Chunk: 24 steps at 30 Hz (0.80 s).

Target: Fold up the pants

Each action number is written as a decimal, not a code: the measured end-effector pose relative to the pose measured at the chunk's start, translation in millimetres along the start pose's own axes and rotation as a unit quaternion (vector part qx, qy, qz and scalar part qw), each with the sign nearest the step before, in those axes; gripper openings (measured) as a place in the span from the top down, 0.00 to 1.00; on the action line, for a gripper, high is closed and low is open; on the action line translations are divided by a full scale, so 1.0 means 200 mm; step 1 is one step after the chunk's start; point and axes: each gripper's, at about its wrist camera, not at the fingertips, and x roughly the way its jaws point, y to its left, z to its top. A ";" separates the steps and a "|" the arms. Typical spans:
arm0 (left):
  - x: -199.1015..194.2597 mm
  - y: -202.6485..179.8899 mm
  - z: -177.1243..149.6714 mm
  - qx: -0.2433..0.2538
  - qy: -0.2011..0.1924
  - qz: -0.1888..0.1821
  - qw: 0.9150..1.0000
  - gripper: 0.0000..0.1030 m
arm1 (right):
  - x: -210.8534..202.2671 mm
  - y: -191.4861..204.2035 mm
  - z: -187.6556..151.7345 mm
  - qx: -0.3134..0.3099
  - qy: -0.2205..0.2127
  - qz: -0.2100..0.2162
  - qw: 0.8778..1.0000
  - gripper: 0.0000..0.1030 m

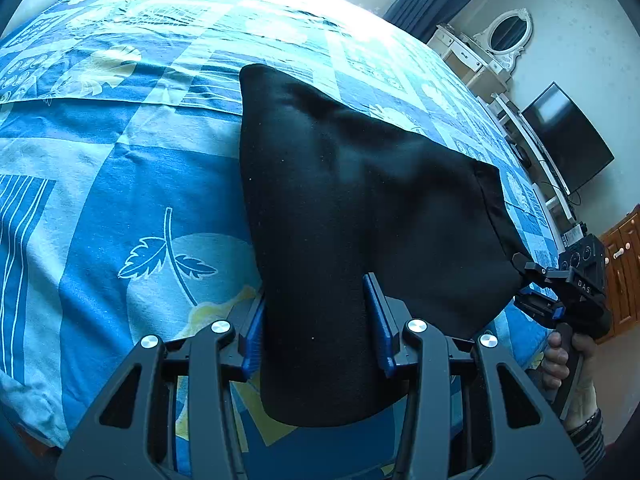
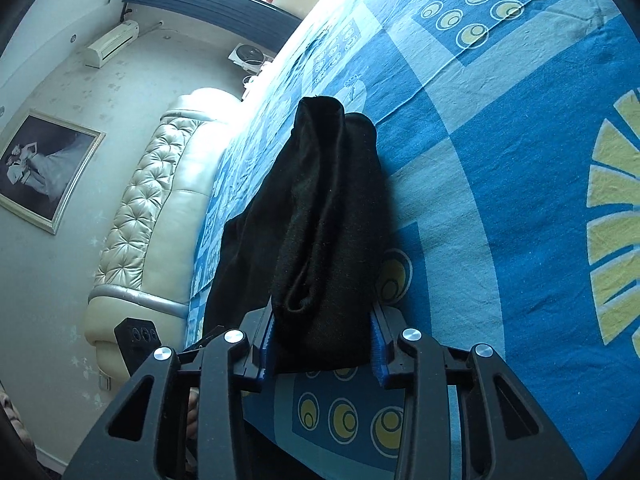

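Observation:
The black pants [image 1: 360,200] hang folded above the blue patterned bedsheet [image 1: 100,200]. My left gripper [image 1: 318,320] is shut on one edge of the pants, the fabric bunched between its blue pads. My right gripper shows at the right edge of the left wrist view [image 1: 532,280], gripping the other corner. In the right wrist view my right gripper [image 2: 322,340] is shut on a thick fold of the pants [image 2: 328,216], which rise up and away over the bedsheet [image 2: 500,160]. The far end of the pants rests on the bed.
A padded cream headboard [image 2: 160,200] runs along the bed's left side. A dresser with an oval mirror [image 1: 508,36], a dark television [image 1: 568,140] and a wooden cabinet [image 1: 624,264] stand beyond the bed at right. A framed picture [image 2: 44,168] hangs on the wall.

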 end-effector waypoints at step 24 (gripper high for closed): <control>0.01 -0.02 -0.08 0.009 -0.009 0.016 1.000 0.42 | 0.01 -0.10 -0.03 0.033 0.012 0.000 0.999 0.42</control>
